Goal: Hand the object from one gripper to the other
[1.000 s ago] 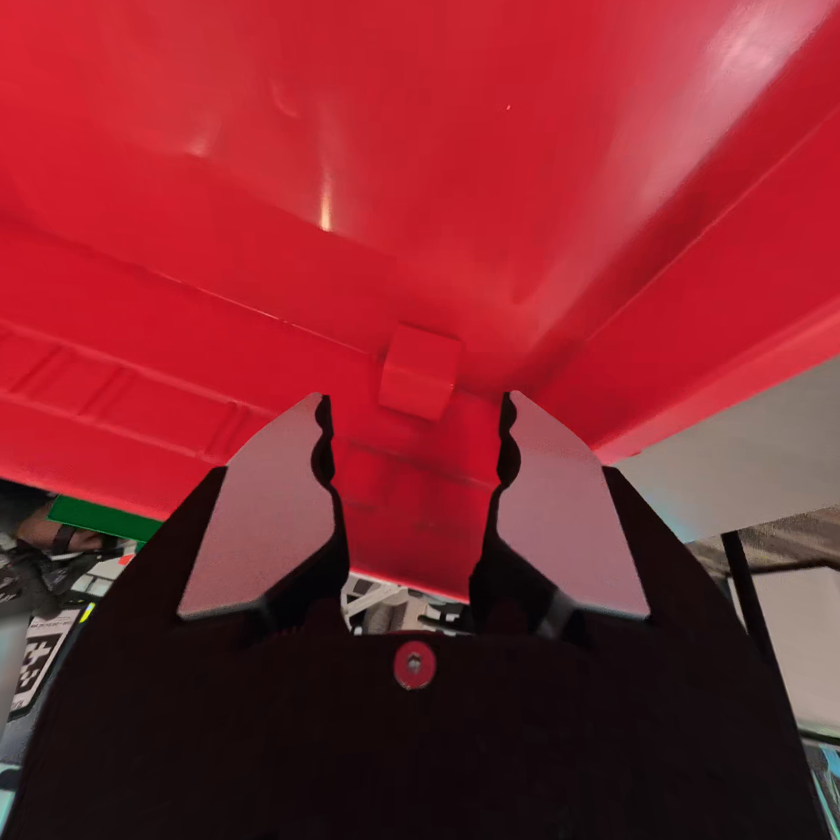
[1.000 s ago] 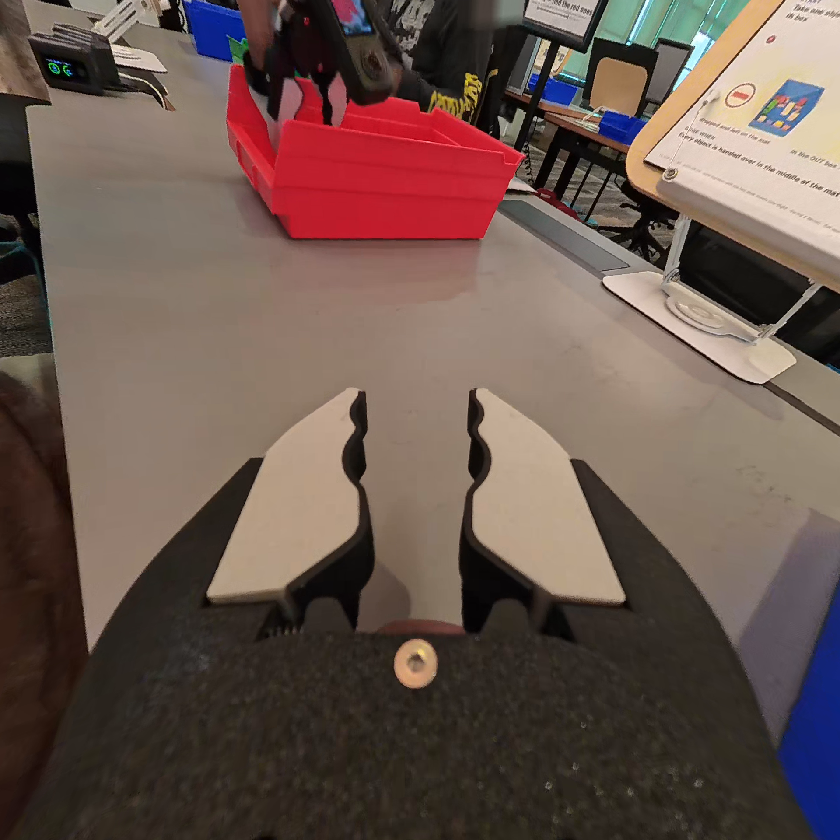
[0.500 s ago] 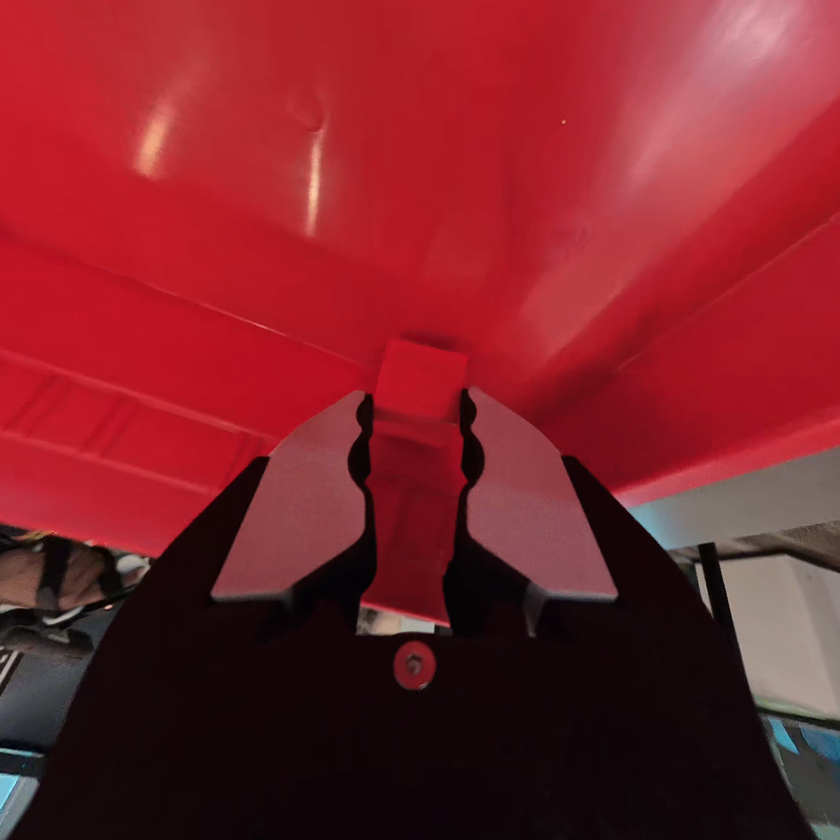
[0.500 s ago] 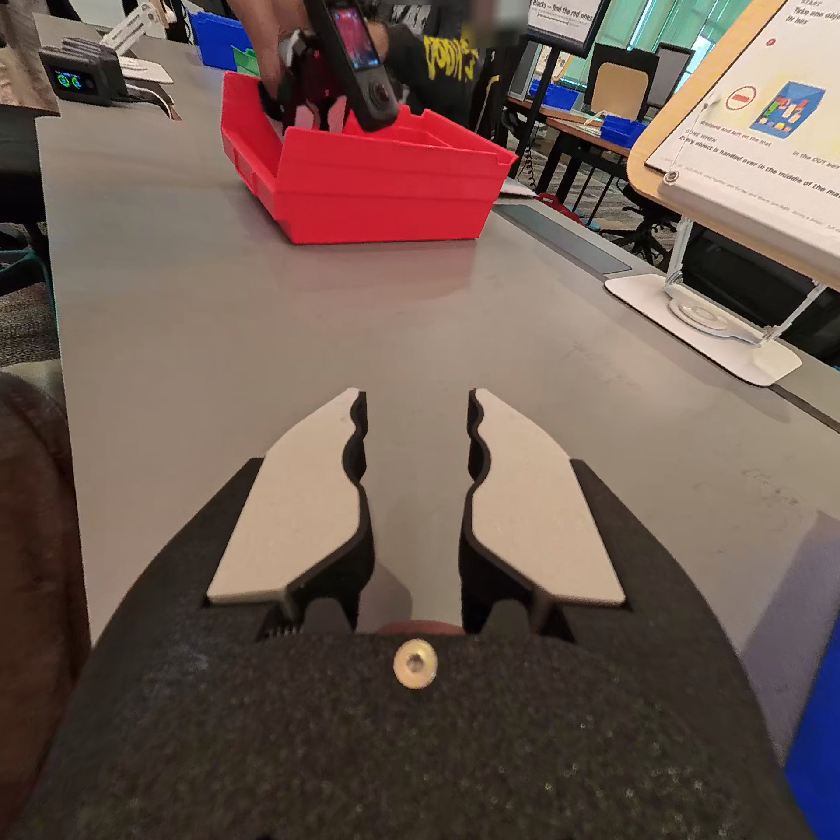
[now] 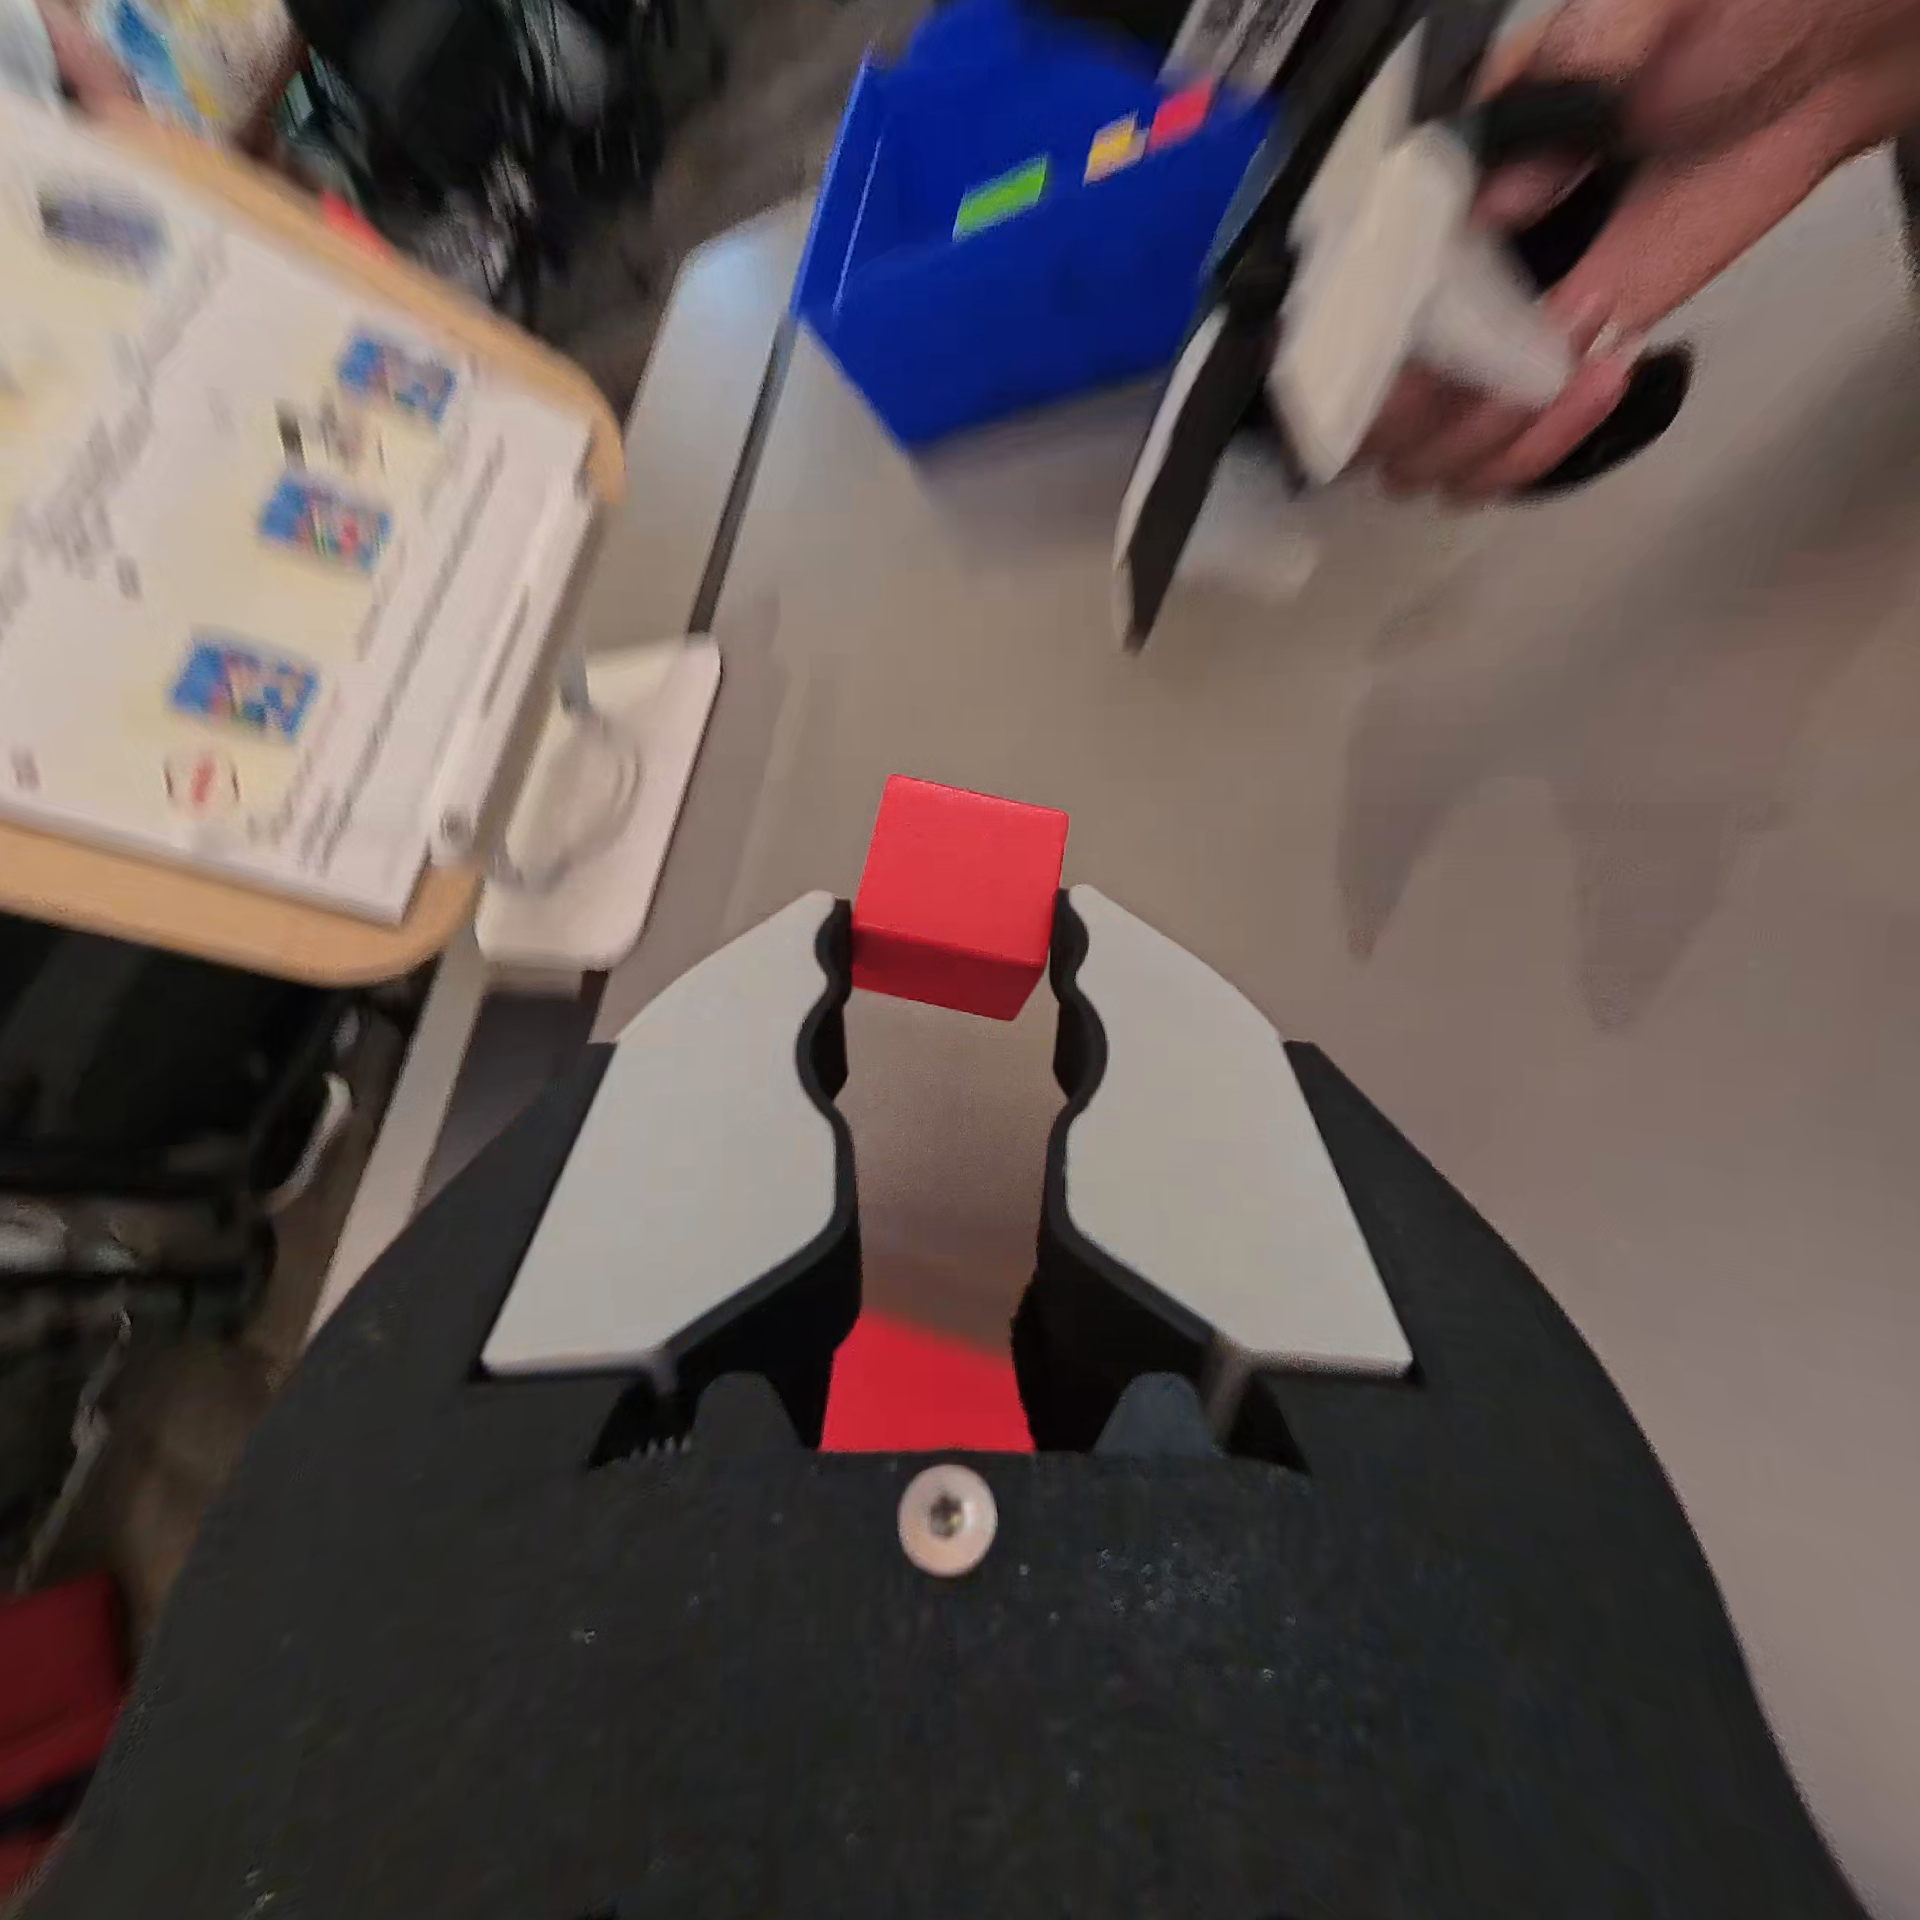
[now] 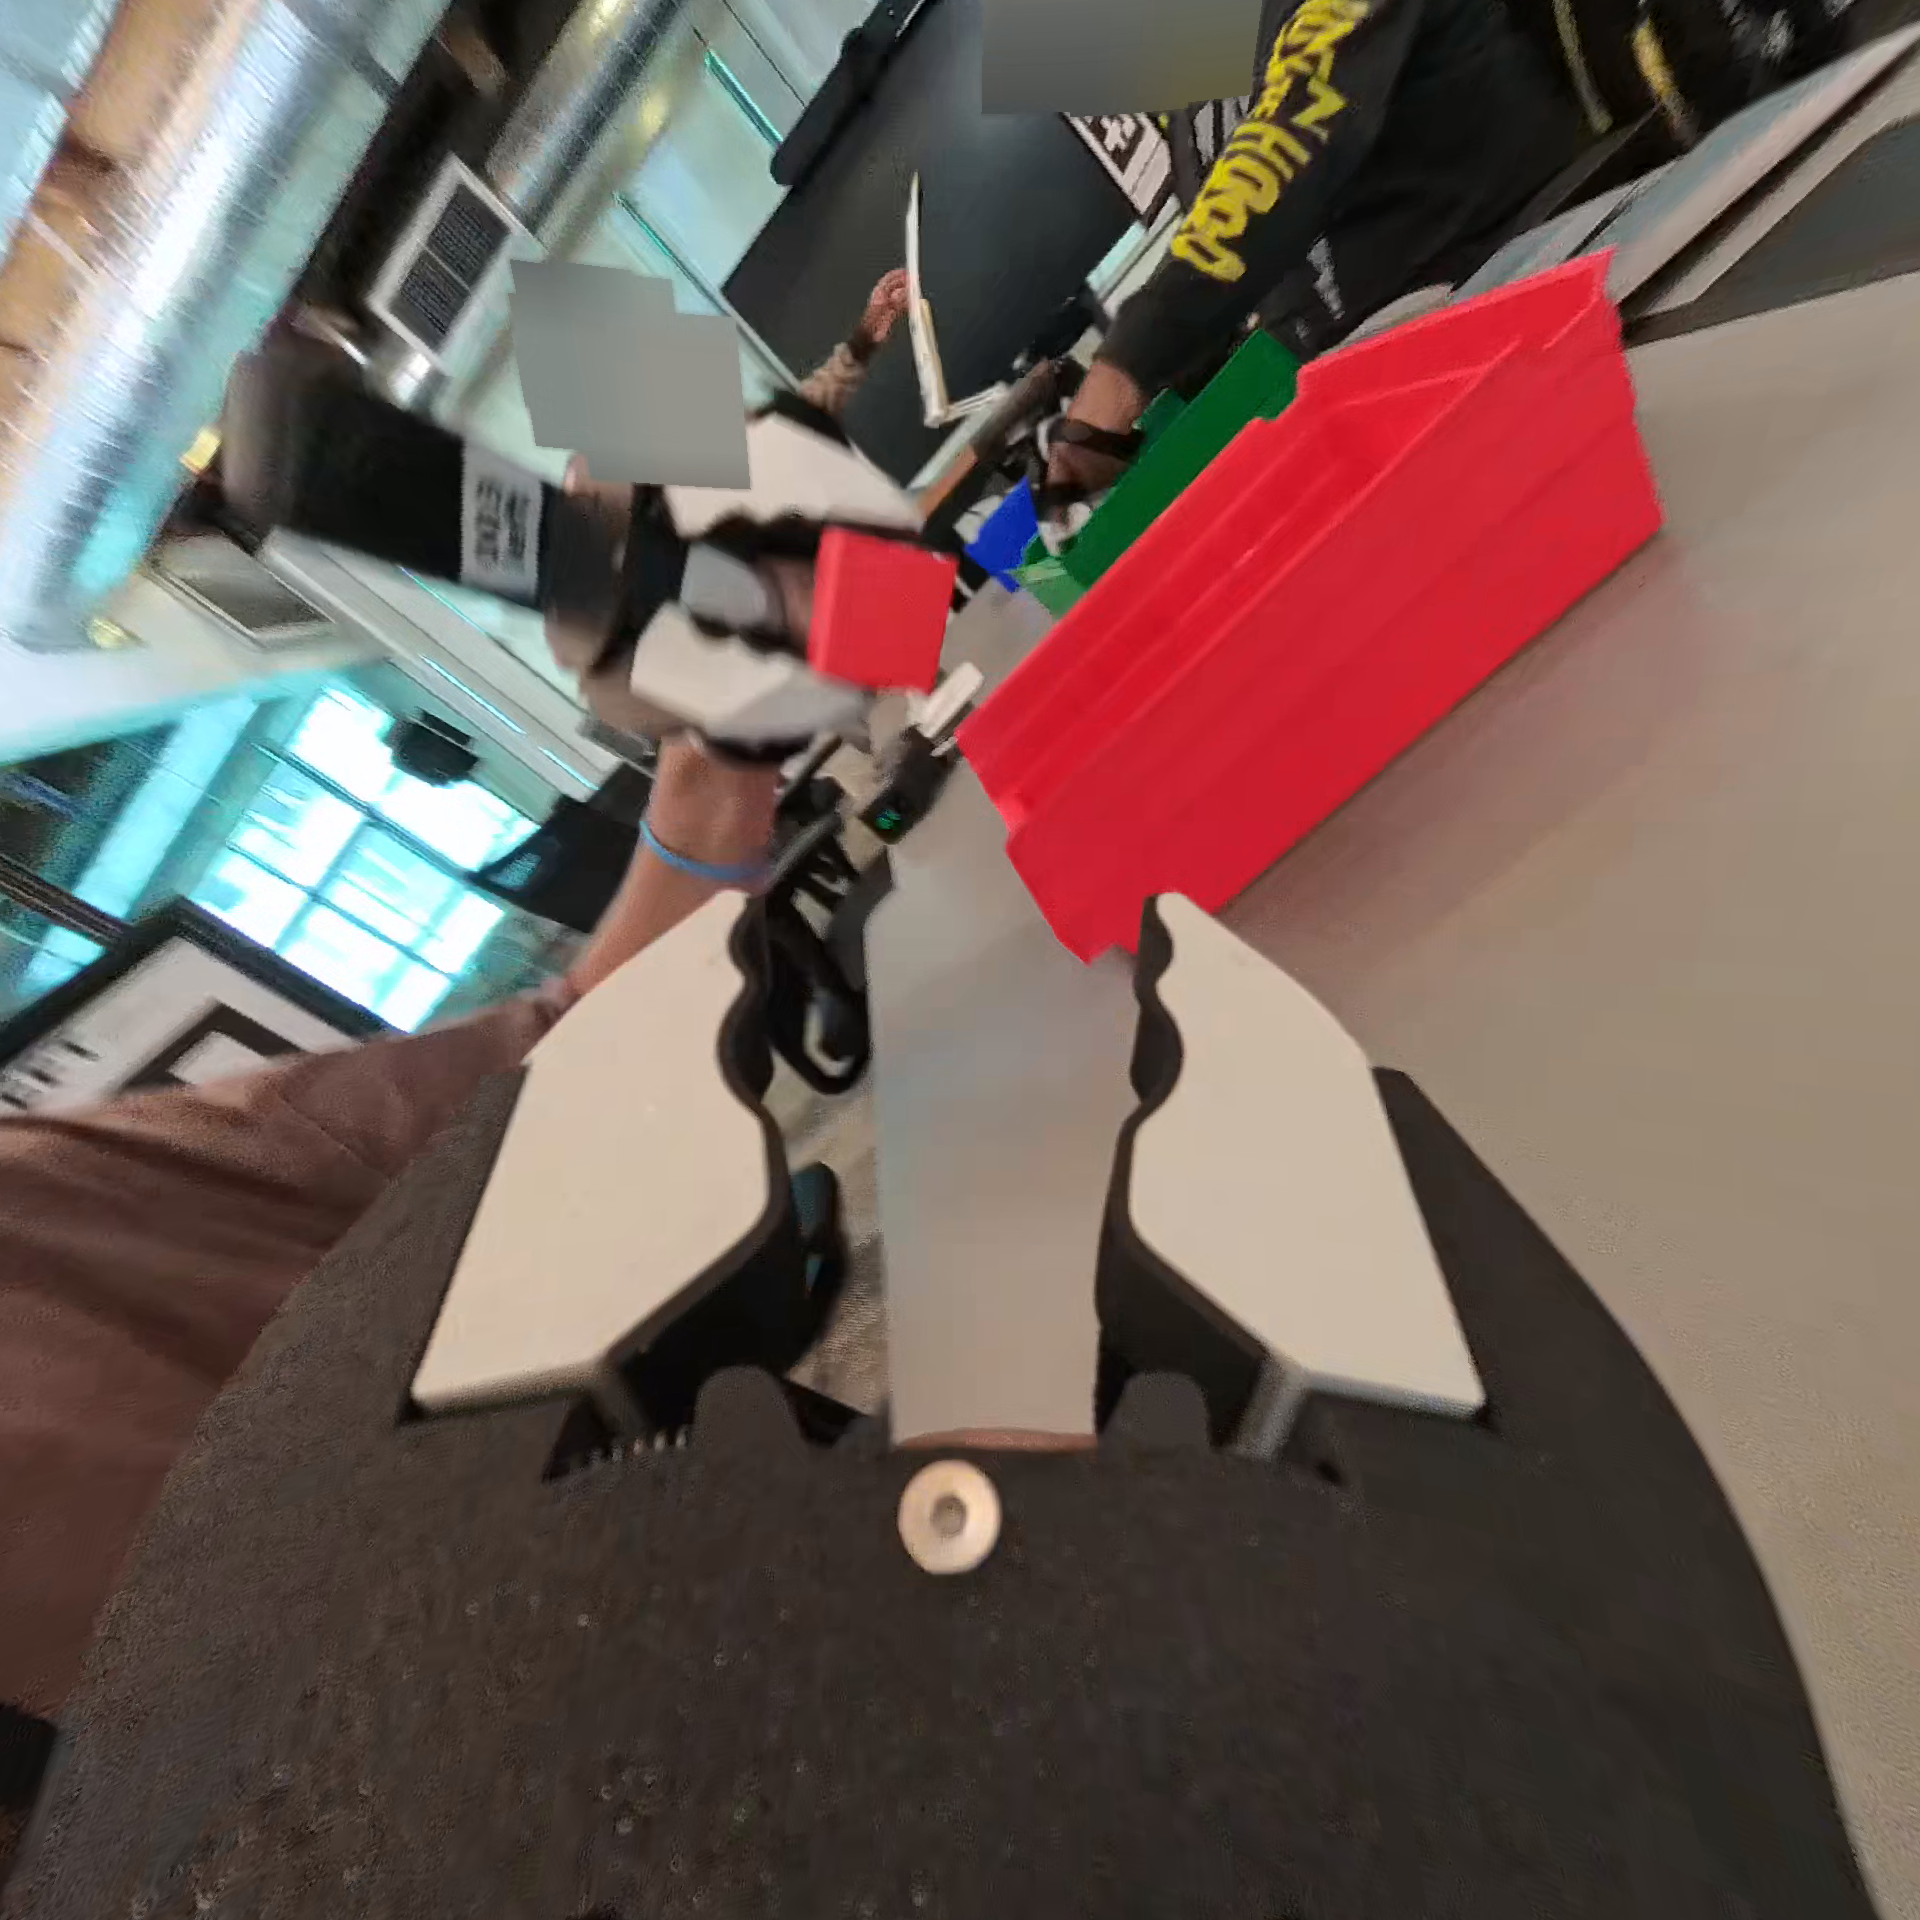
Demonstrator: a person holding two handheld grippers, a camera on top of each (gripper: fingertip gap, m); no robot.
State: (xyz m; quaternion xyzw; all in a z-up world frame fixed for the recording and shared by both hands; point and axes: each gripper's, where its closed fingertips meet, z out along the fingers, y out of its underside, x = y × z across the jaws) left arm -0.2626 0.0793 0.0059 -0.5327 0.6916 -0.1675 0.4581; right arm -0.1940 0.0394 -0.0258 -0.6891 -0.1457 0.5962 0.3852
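My left gripper (image 5: 951,914) is shut on a small red cube (image 5: 956,894), pinched at the fingertips and held in the air above the grey table (image 5: 1455,935). The right wrist view shows the same cube (image 6: 878,608) in the left gripper (image 6: 800,613), up and left of my right gripper. My right gripper (image 6: 940,920) is open and empty, rolled sideways, its jaws wide apart. It also shows blurred at the upper right of the left wrist view (image 5: 1195,457), held by a hand (image 5: 1683,208).
A red bin (image 6: 1351,644) stands on the grey table (image 6: 1662,1039), with a green bin (image 6: 1184,457) behind it. A blue bin (image 5: 997,260) with small coloured blocks stands at the table's far side. An instruction board (image 5: 239,540) on a white stand is at the left. People stand behind the bins.
My left gripper has closed on the red cube, lifted it out of the red bin and swung over the table. My right gripper has risen, rolled sideways and opened wider, facing the left one.
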